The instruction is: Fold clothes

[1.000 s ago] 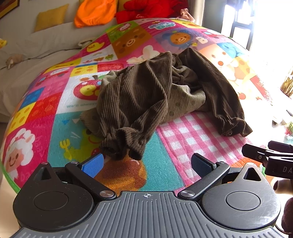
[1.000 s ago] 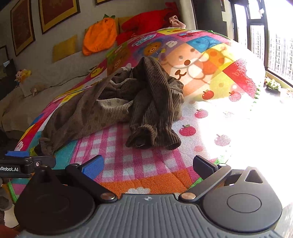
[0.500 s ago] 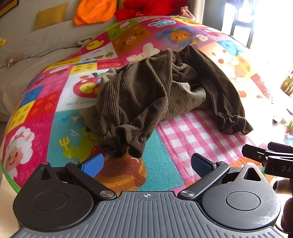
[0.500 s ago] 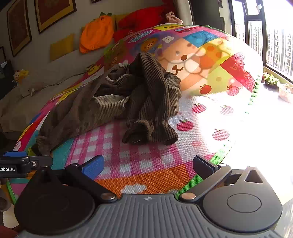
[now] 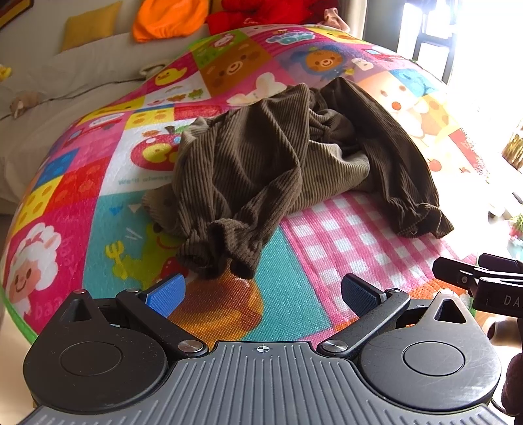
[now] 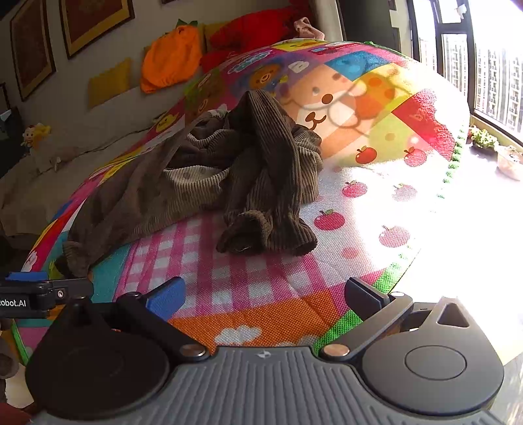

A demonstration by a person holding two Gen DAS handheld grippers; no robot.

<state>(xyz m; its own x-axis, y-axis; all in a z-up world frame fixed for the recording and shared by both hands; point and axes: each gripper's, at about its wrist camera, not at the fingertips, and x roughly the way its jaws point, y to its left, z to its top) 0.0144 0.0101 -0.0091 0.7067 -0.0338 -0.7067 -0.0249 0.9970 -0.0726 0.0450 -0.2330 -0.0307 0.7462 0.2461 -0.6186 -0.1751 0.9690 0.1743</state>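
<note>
— Where it lies crumpled on the play mat [image 5: 287, 294], how is the brown corduroy garment [image 5: 281, 163] entered?
— Item one: unfolded, bunched at the middle, two cuffed ends trailing toward the near edge. One cuff [image 5: 219, 251] rests on the teal and orange panels; the other [image 6: 261, 235] on the pink check.
— And the left gripper [image 5: 261, 291]?
— Fingers spread wide, grasping nothing; blue pad [image 5: 165, 294] just short of the nearer cuff, not touching.
— The right gripper [image 6: 264, 297]?
— Likewise released, empty, near the mat's edge, apart from the cloth.
— Surroundings?
— Orange cushion [image 6: 170, 62], red cushion [image 6: 258, 29], framed pictures [image 6: 94, 23], window [image 6: 483, 59].
</note>
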